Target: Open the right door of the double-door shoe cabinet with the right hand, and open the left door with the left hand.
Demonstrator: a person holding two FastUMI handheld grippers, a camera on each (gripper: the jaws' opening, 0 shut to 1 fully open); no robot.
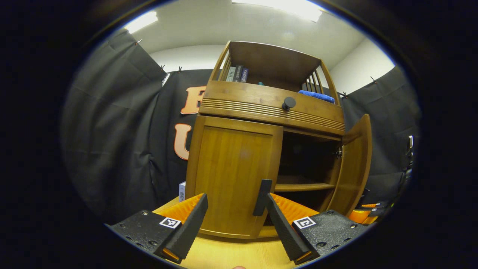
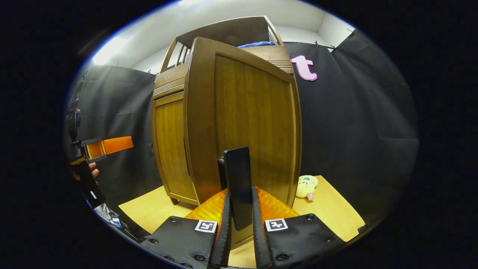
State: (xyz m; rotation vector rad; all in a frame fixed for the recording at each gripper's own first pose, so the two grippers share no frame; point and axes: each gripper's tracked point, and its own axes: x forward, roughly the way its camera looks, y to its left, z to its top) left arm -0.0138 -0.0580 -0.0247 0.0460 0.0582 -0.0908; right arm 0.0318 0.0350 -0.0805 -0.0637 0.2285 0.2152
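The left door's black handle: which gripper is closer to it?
Left. The left gripper is open right in front of the closed left door, one finger almost at its handle. The right gripper is shut on the open right door's handle, farther away.
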